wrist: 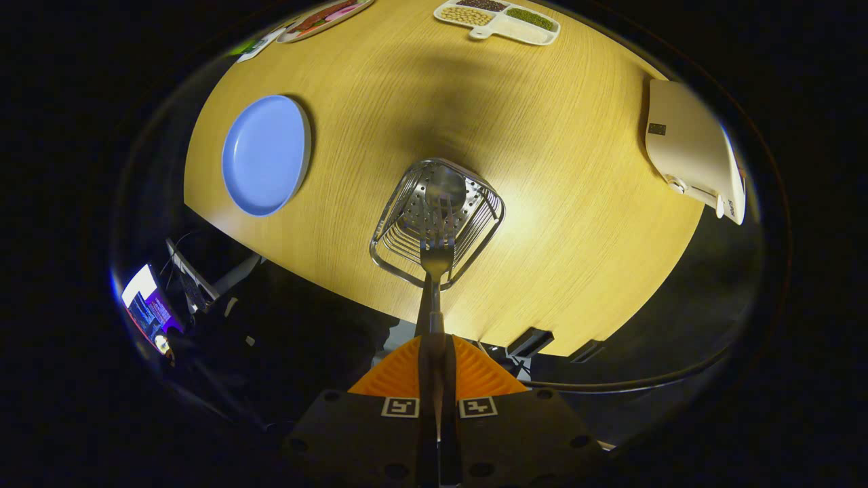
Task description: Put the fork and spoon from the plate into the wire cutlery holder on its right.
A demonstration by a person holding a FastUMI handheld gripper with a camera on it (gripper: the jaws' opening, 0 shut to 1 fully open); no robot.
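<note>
Ribbed orange tool (437,369) clamping steel fork (436,261)

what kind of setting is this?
Likely a staged tabletop booth for household tasks: a wooden table with a blue plate, a wire cutlery holder and a divided tray of beans. The claw holds a fork.
</note>
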